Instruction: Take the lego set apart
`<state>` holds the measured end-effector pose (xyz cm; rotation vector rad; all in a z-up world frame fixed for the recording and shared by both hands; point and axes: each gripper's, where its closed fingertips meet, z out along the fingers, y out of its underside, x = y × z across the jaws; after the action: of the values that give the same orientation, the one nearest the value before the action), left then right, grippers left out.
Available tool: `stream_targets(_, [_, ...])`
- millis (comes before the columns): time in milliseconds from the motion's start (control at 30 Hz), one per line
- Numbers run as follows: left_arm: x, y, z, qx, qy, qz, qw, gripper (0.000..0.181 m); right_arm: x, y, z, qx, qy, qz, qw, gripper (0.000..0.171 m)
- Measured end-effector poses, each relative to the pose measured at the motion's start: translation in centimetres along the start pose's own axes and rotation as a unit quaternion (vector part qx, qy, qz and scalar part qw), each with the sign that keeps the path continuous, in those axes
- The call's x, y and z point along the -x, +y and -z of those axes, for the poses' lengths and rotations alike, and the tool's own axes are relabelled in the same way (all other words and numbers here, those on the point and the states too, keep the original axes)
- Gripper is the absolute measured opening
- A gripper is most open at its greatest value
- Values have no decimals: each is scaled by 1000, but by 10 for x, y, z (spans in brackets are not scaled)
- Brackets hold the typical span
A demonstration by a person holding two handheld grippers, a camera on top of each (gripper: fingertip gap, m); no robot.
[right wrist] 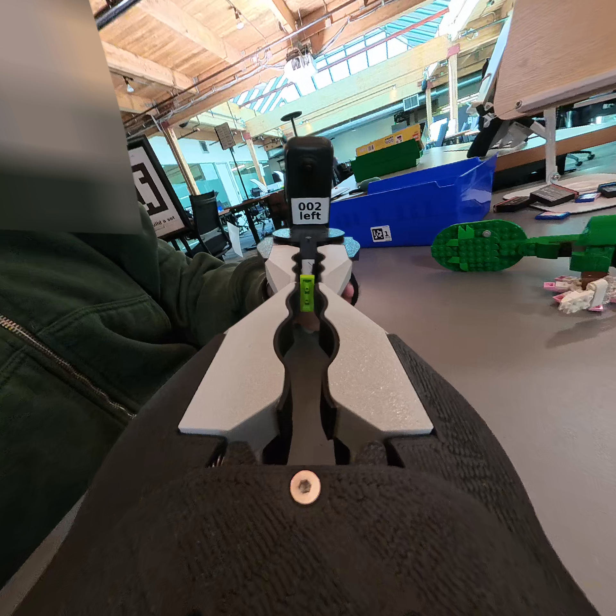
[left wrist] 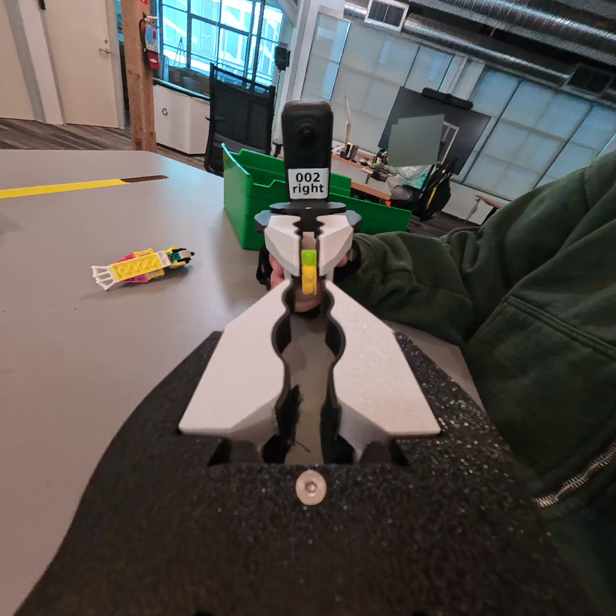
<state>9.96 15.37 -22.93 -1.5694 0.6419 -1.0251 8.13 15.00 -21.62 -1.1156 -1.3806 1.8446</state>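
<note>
My two grippers face each other tip to tip above the grey table (left wrist: 100, 333). Between them is a small lego piece, a lime green brick (left wrist: 308, 257) joined to a yellow brick (left wrist: 308, 281). My left gripper (left wrist: 307, 290) is shut on the yellow end. My right gripper (left wrist: 308, 265) is shut on the lime end. In the right wrist view the lime brick (right wrist: 306, 293) sits between my right gripper's tips (right wrist: 306, 300), with the left gripper (right wrist: 306, 278) just behind; the yellow brick is hidden there. A yellow and pink lego model (left wrist: 140, 266) lies on the table to the left.
A green bin (left wrist: 253, 206) stands behind the right gripper. A blue bin (right wrist: 410, 206), a green lego model (right wrist: 480, 246) and a pink and white lego cluster (right wrist: 580, 293) lie on the table at the right. A person's green sleeve (left wrist: 433, 276) holds each gripper. My left and right fingertips are right by each other. From either gripper's tips it is about 25 cm to the green lego model (right wrist: 480, 246).
</note>
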Motion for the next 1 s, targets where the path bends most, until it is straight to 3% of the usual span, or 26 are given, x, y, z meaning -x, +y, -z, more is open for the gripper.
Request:
stream_targets(167, [8,2,1,11,-45,-50,998,6,-6,1,-1,6,27,9,1000,7])
stream_targets(267, [29,5,11,47,-137,-134,980,6,-17,1,2,5,56,-12,998,22])
stream_targets(400, [46,14,18,137,-234,-299,915,6,-24,10,1,35,70,-52,996,18])
stream_targets(533, [48,21,15,196,-271,-424,842,6,-32,18,-1,58,94,-84,990,11])
stream_targets(767, [53,22,16,220,-297,-453,811,6,-38,26,0,84,120,-92,985,6])
stream_targets(1000, [55,25,17,231,-303,-455,805,6,-42,29,-1,97,143,-80,982,3])
